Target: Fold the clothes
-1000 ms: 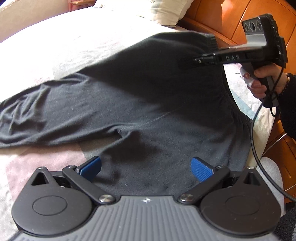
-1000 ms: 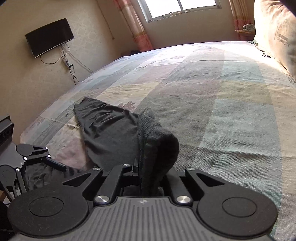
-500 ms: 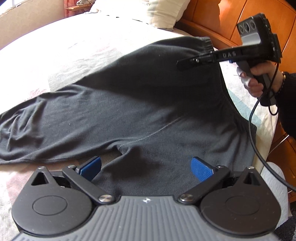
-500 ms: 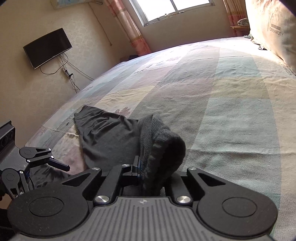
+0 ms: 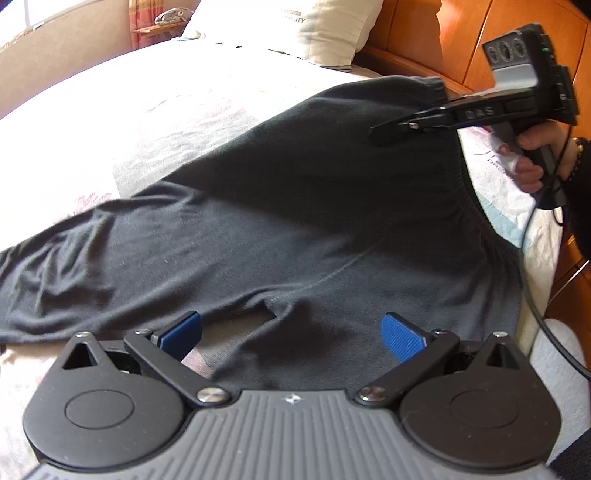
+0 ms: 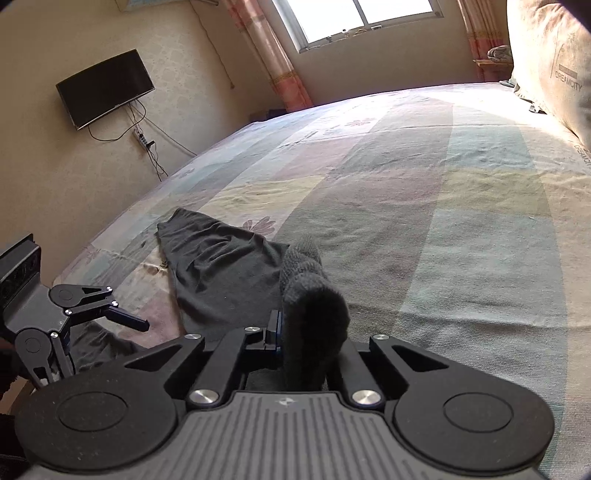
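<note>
We see a pair of dark grey trousers (image 5: pixel 295 206) spread on a bed (image 5: pixel 110 110) with a pastel patchwork sheet. In the left wrist view the ribbed waistband (image 5: pixel 476 206) lies toward the right side of the bed, near the wooden headboard (image 5: pixel 454 37), and one leg (image 5: pixel 74 266) runs off to the left. The crotch notch sits just beyond our near edge.

Left gripper (image 5: pixel 291 332): jaws wide apart, blue pads (image 5: pixel 400 338) clear of each other and pressing on nothing. It hangs over the near part of the trousers, cloth below the gap; contact with the fabric we cannot tell.

Right gripper (image 6: pixel 306 332): jaws closed tight on the far corner of the waistband, a ribbed fold of it bunched up and standing between the fingers in its own view. Over the last half second the jaws closed a little further, with the cloth between them throughout. From the left wrist view the right gripper (image 5: pixel 380 134) is held at the far right, above the bed, lifting that corner so the fabric slopes up to it. A hand (image 5: pixel 532 162) with a dark sleeve and a bead bracelet grips its handle; a cable hangs from it.

Beyond: a pillow (image 5: pixel 306 26) at the head of the bed, a wall-mounted television (image 6: pixel 105 88), a window (image 6: pixel 358 18) with pink curtains.
</note>
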A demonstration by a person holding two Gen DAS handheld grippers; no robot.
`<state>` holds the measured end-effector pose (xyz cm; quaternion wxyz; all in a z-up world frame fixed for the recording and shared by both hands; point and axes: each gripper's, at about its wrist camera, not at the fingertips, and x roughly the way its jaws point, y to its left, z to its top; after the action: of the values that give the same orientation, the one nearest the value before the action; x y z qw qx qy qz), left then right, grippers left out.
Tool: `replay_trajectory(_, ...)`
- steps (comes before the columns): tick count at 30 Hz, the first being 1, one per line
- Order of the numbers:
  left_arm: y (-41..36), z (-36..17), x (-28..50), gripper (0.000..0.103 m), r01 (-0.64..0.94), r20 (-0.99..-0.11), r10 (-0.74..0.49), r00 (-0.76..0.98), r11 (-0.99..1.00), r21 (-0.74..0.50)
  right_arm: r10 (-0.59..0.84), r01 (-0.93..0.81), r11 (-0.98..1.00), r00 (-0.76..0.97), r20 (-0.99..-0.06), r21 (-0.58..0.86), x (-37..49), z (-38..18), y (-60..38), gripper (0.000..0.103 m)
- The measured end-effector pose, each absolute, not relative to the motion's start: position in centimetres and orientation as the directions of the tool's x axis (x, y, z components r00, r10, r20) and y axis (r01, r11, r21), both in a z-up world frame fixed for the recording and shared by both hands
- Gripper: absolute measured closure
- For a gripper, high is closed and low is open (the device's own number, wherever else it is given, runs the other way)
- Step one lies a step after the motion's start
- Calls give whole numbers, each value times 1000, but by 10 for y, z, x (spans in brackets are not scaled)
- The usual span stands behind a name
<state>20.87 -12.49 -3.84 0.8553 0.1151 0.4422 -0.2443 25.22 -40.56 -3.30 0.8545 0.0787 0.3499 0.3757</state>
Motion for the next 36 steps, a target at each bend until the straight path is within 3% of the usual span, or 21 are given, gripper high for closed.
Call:
replay_trajectory(4, -132, -38, 228, 1, 565, -795, -267, 544, 817, 112, 709, -608, 690, 461, -534, 392, 241, -28, -406, 96)
replay_trajectory(7, -145, -46, 248, 1, 589, -761, -189, 621, 753, 293, 714, -613, 684, 456, -531, 394, 236, -28, -406, 96)
replay_trajectory(14, -168, -87, 277, 1, 570, -611, -87, 787, 482, 665, 725, -621, 671, 436, -533, 404, 228, -32, -405, 96)
replay_trajectory(19, -169, -113, 283, 1, 574, -589, -72, 805, 346, 742, 730, -651, 652, 401, -553, 388, 217, -38, -401, 96)
replay_trajectory(30, -166, -130, 276, 0, 527, -509, -144, 849, 157, 835, 661, -751, 625, 363, -657, 214, 186, -56, -382, 96)
replay_trajectory(36, -158, -132, 281, 0, 549, -523, -175, 834, 180, 816, 661, -745, 628, 359, -659, 224, 183, -59, -386, 96)
